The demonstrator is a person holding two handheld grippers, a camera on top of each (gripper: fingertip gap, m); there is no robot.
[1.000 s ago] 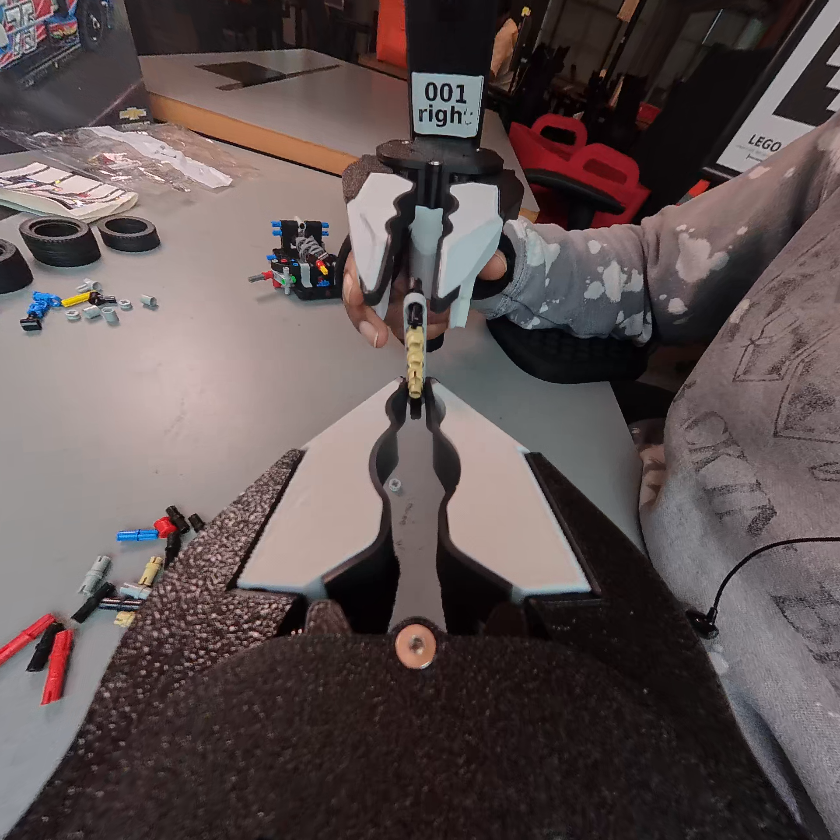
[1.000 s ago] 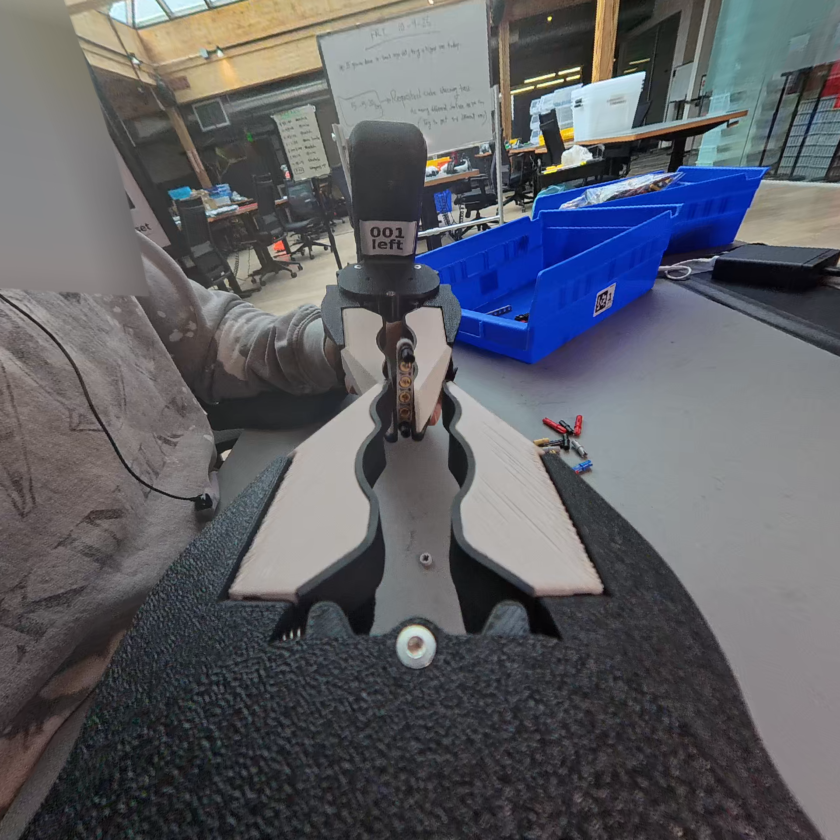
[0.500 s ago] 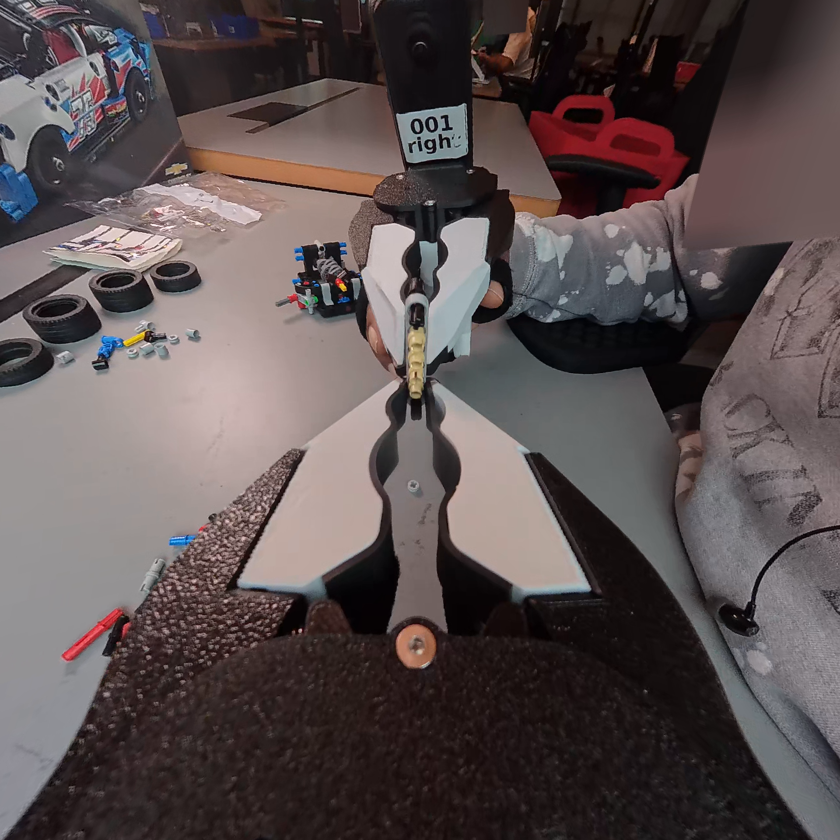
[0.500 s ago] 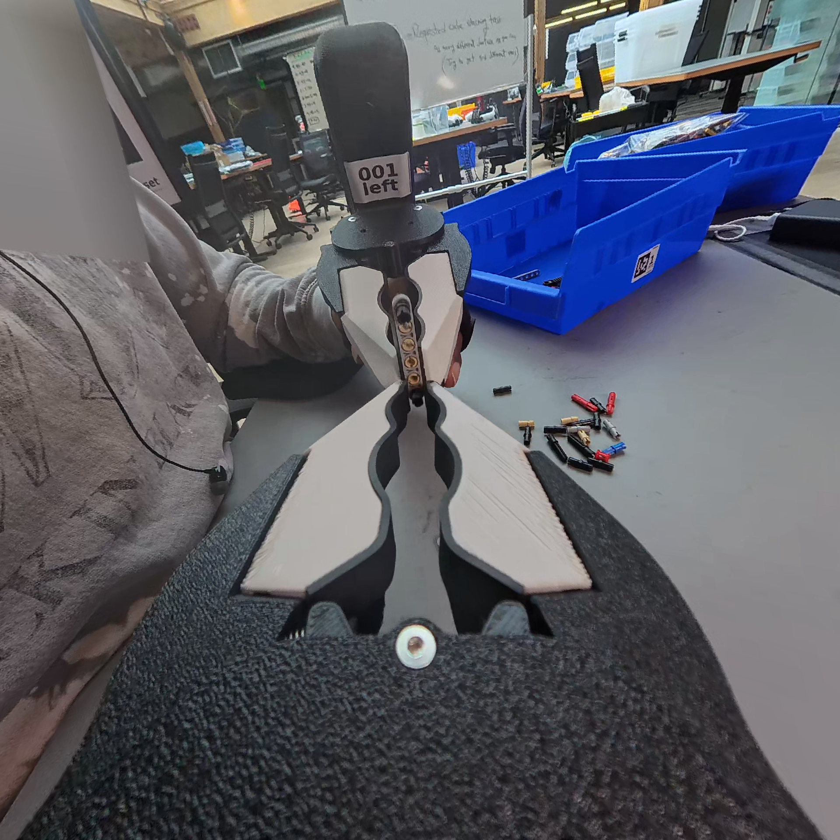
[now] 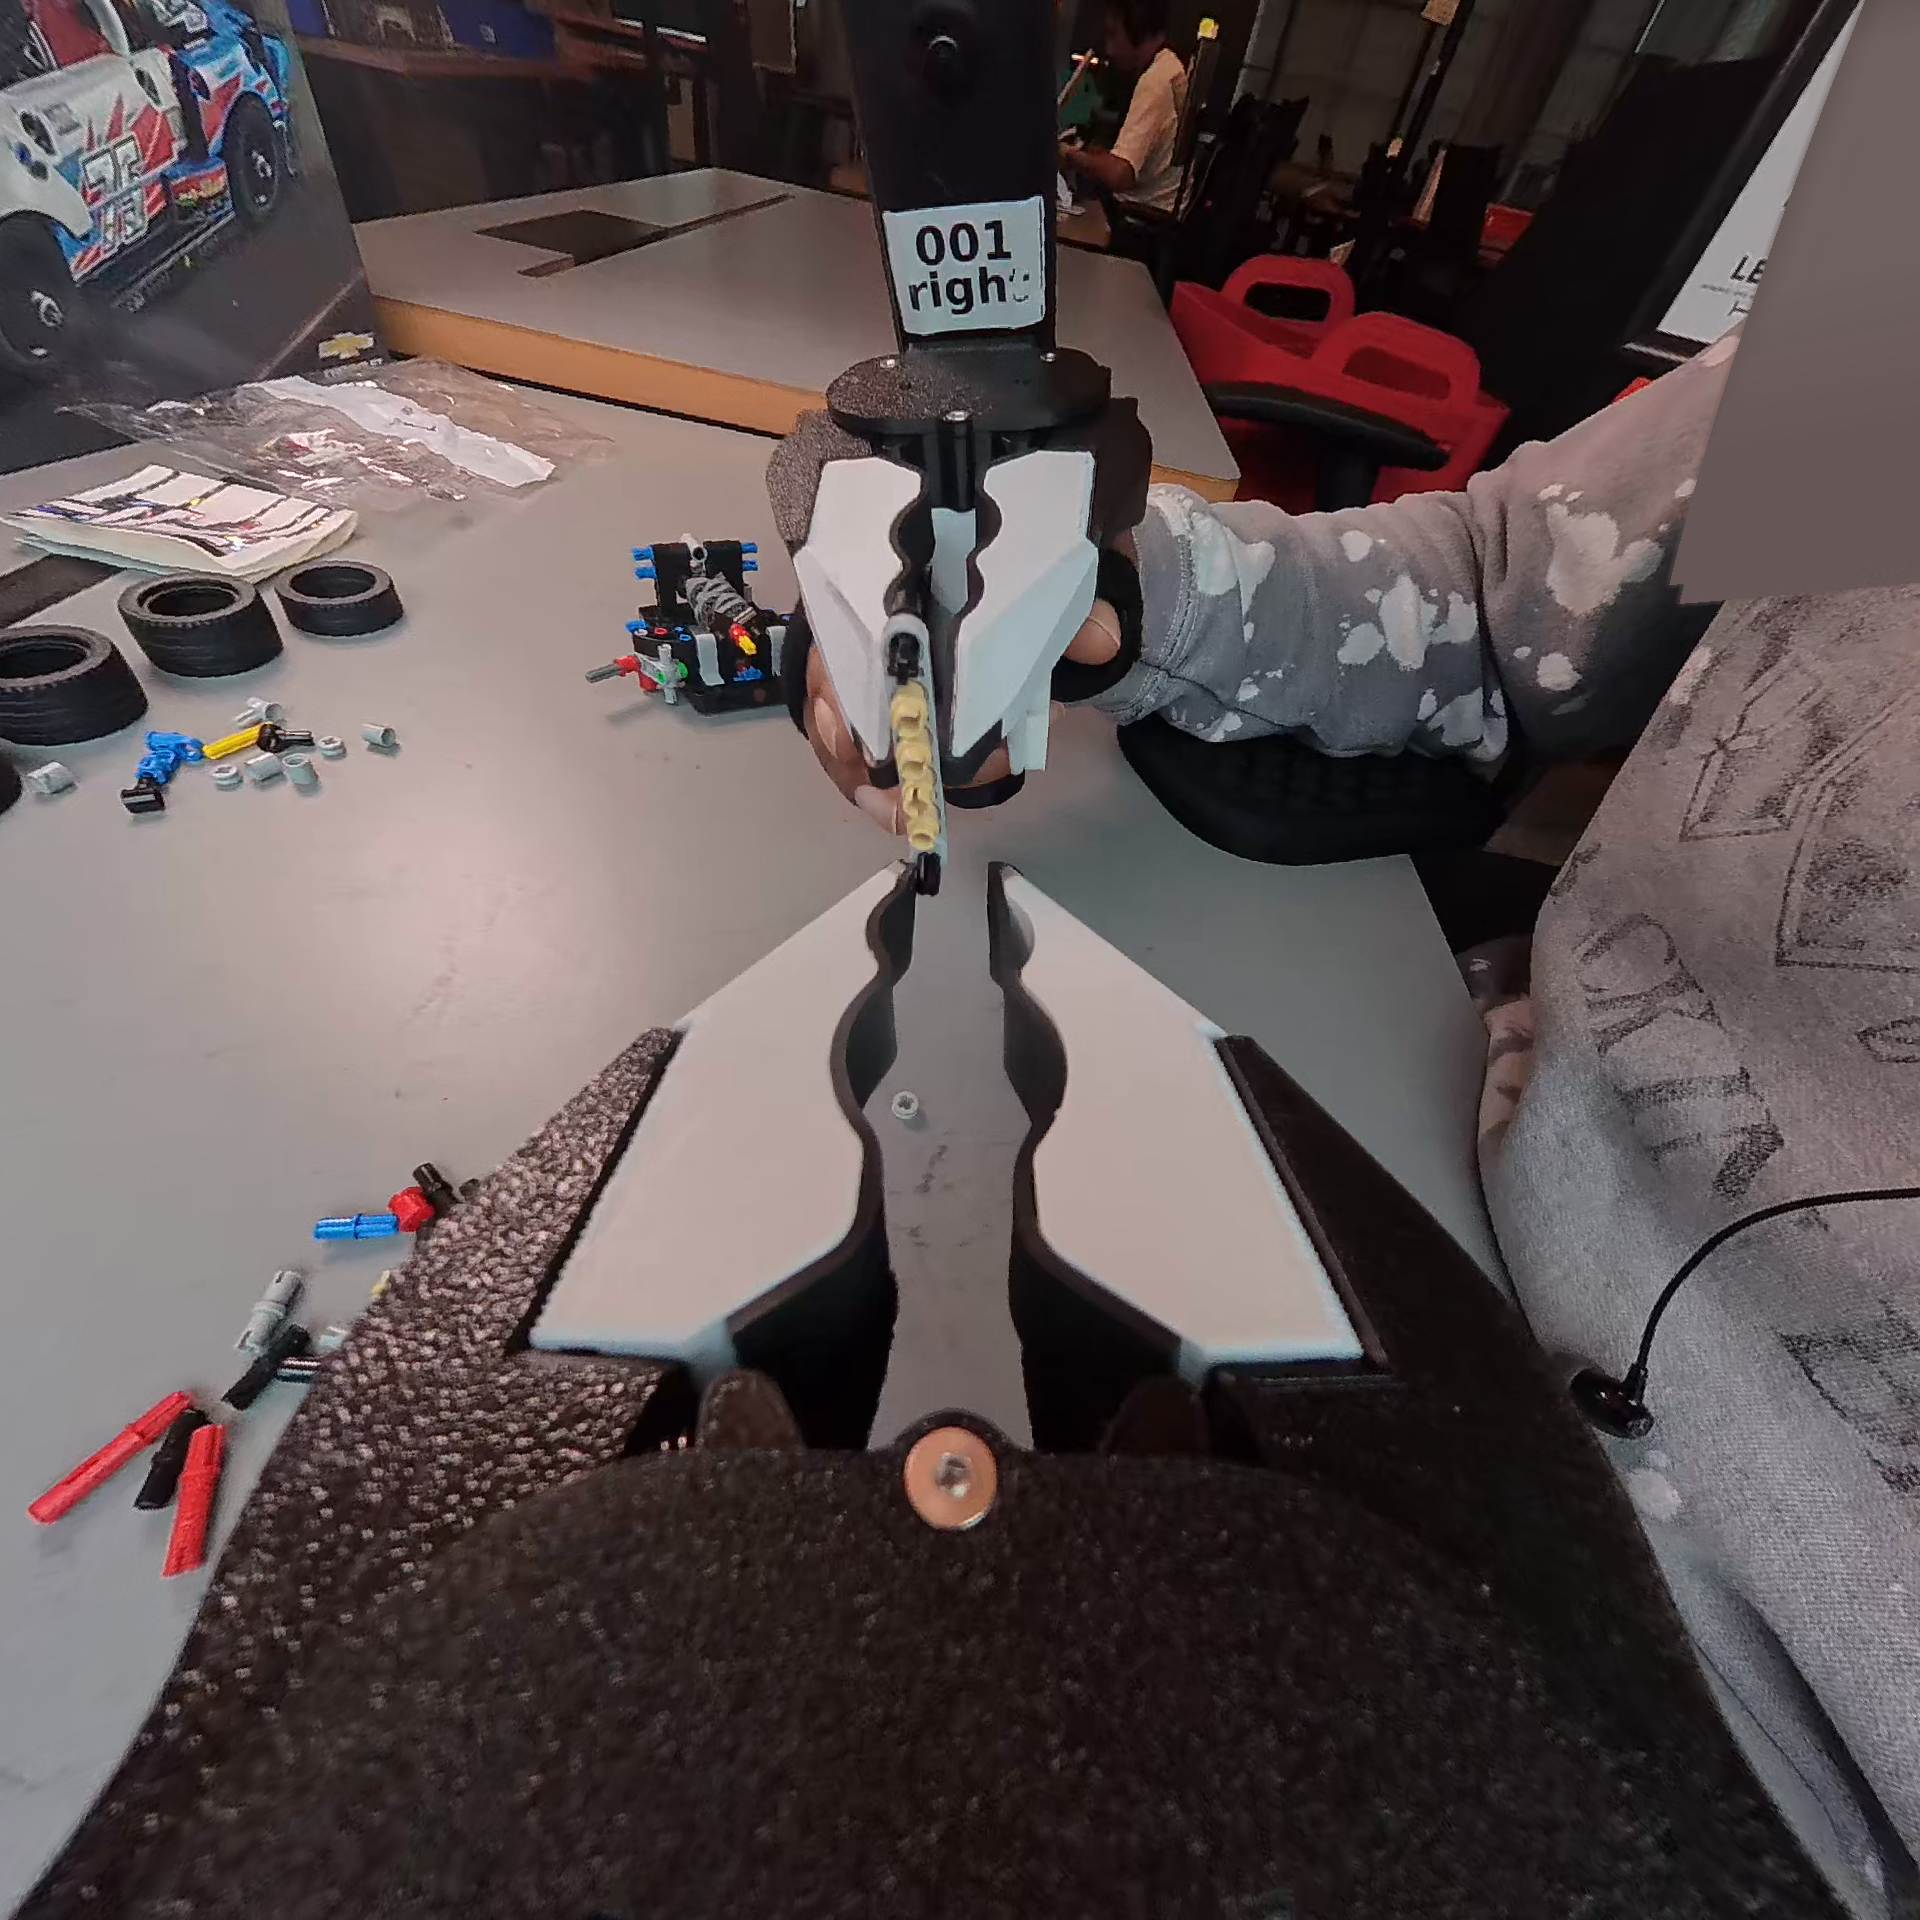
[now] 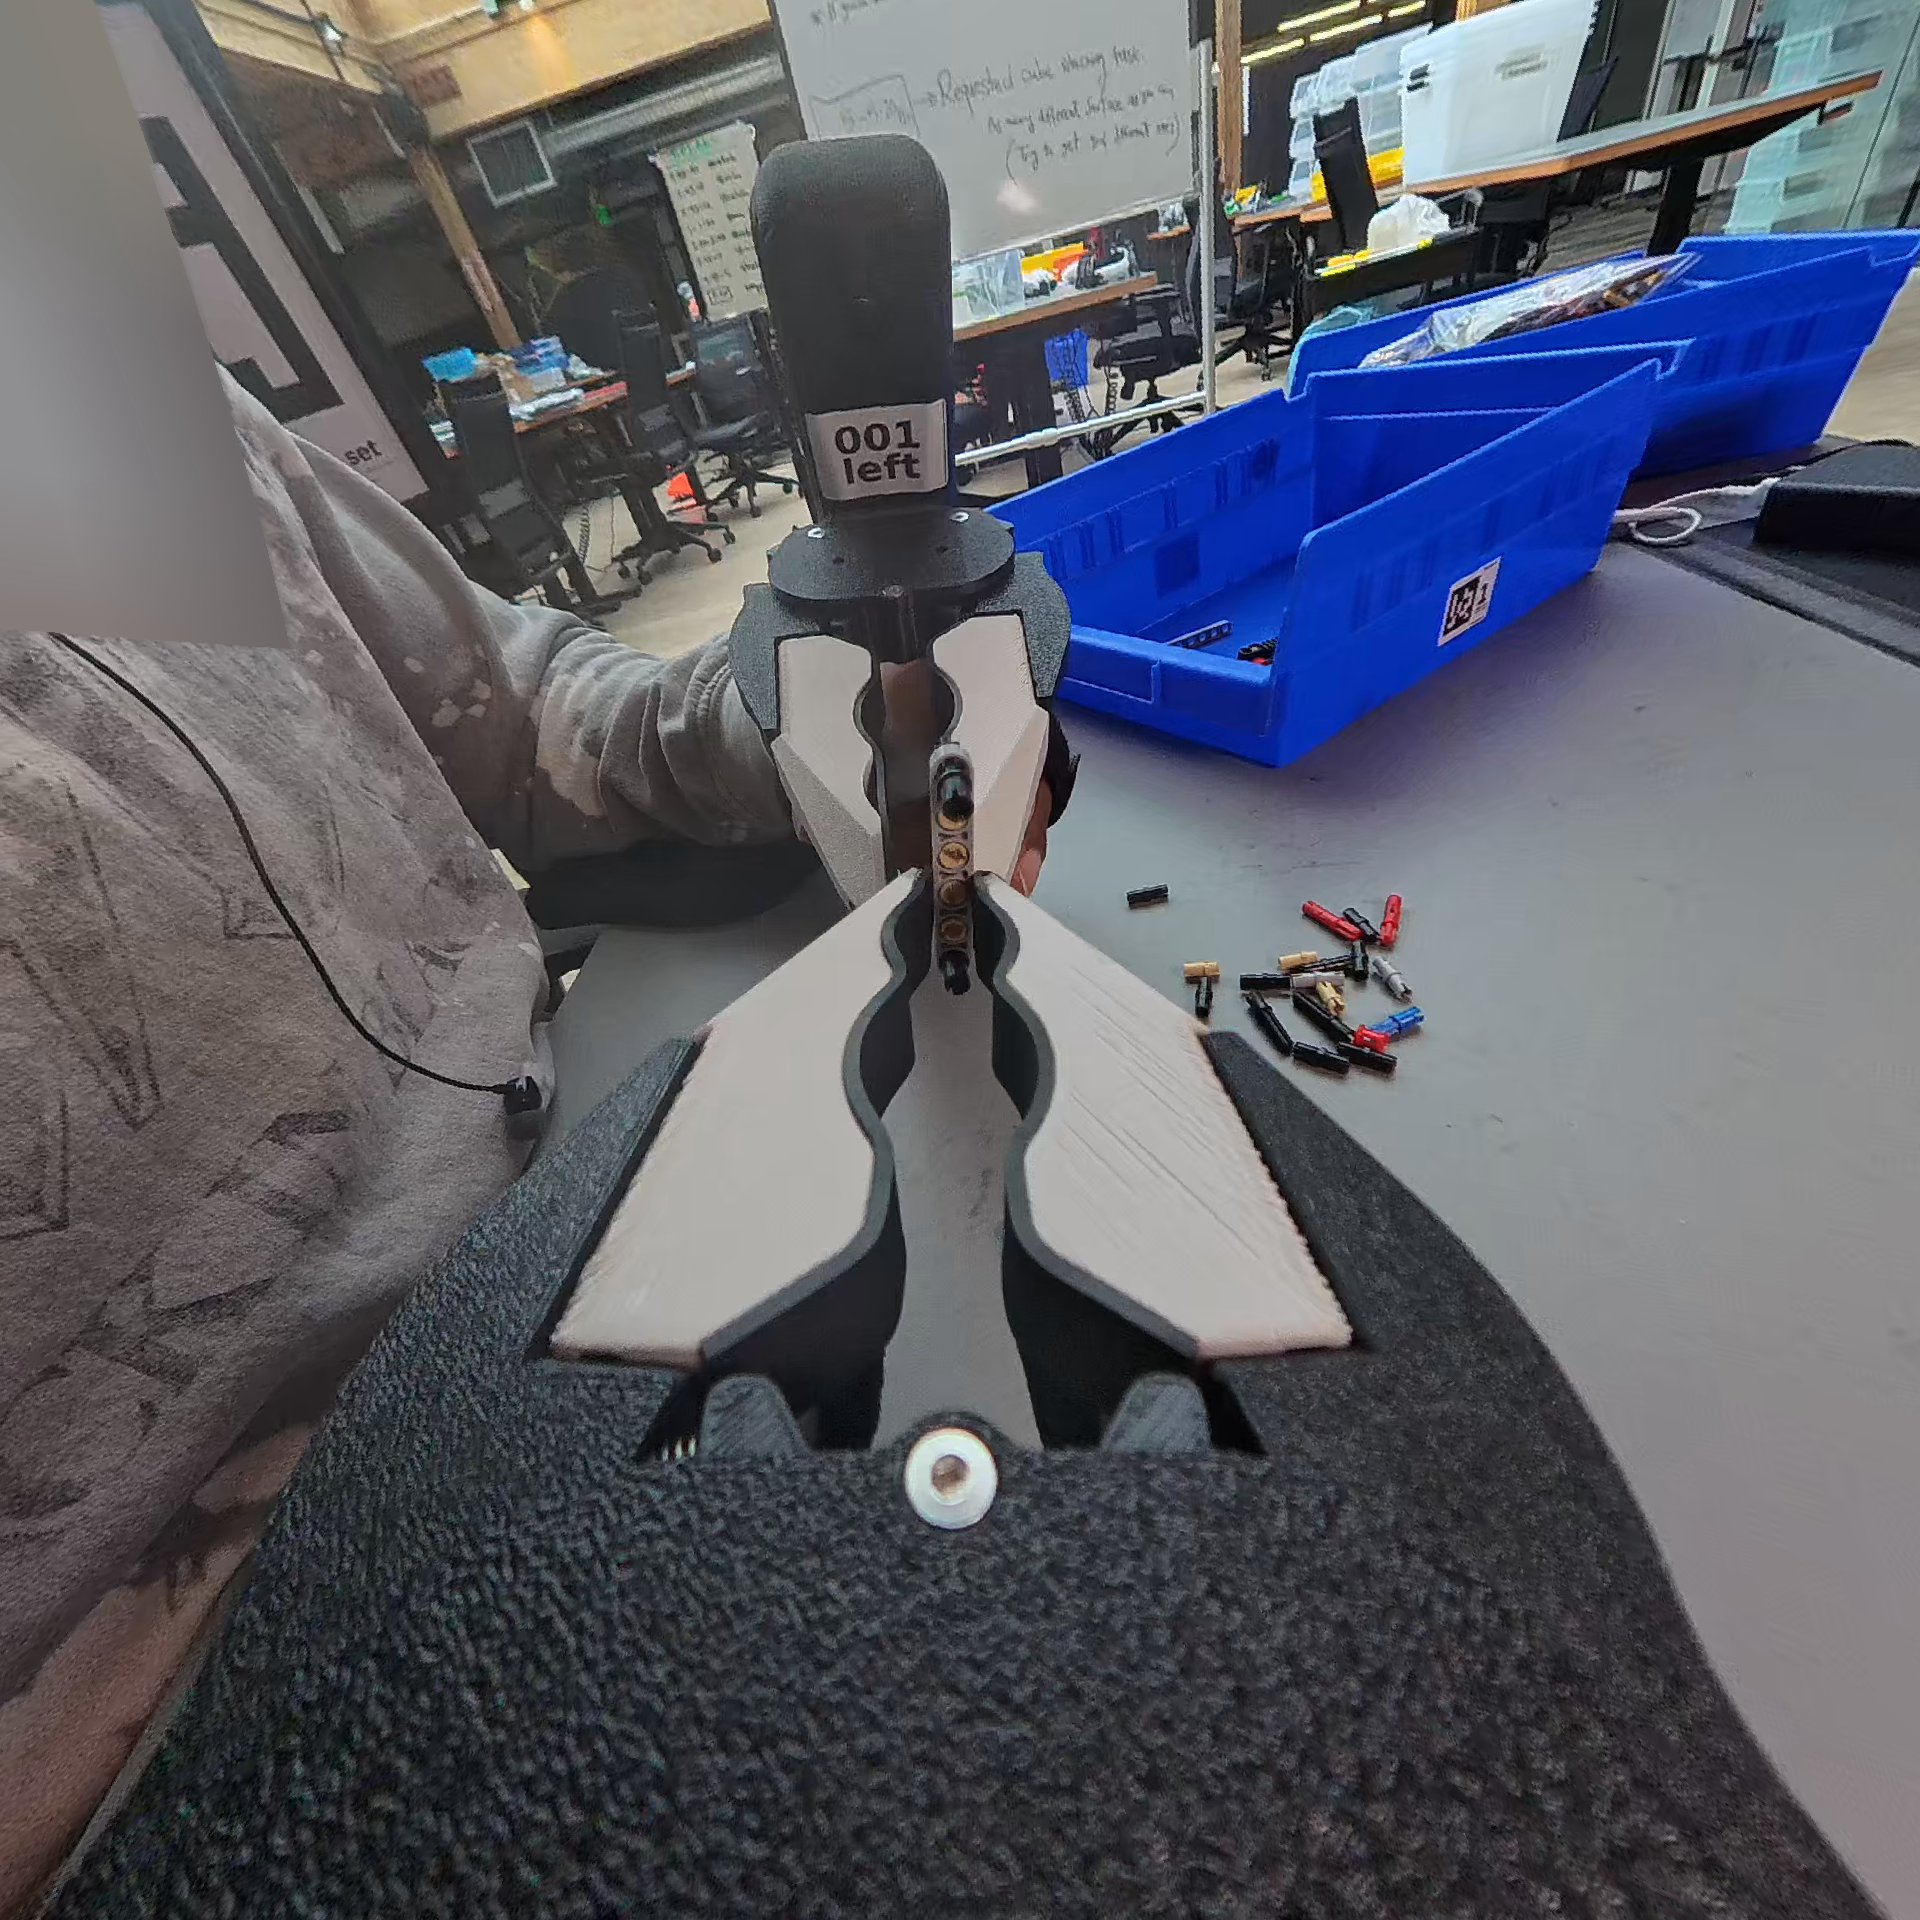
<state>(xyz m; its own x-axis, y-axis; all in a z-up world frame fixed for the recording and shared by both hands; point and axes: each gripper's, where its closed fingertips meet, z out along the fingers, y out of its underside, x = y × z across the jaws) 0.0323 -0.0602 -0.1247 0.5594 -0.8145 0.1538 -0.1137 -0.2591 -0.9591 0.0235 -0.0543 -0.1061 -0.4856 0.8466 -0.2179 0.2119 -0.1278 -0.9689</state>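
Note:
A thin grey beam (image 5: 912, 758) studded with tan pins and a black pin at each end hangs in the air between my two grippers. My right gripper (image 6: 951, 885) is shut on the beam (image 6: 951, 831), which runs back between its fingers. My left gripper (image 5: 951, 878) faces it with its jaws a little apart. The beam's near end rests against the left gripper's left fingertip (image 5: 902, 883). In the left wrist view my right gripper (image 5: 940, 727) is held by a hand in a speckled grey sleeve. Both grippers hover above the grey table (image 5: 468, 935).
Black tyres (image 5: 197, 623), a small built assembly (image 5: 707, 634), loose small pieces (image 5: 229, 753), a sticker sheet (image 5: 177, 520) and red pins (image 5: 156, 1465) lie to the left. A pile of pins (image 6: 1320, 997) and blue bins (image 6: 1455, 582) are to the right. My two grippers' fingertips are within a few centimetres of each other. The small built assembly (image 5: 707, 634) is about 25 cm from both grippers' fingertips.
My left gripper was shut on the beam's end and has now opened. My right gripper's fingers have closed around the beam. Both grippers have shifted slightly over the table.

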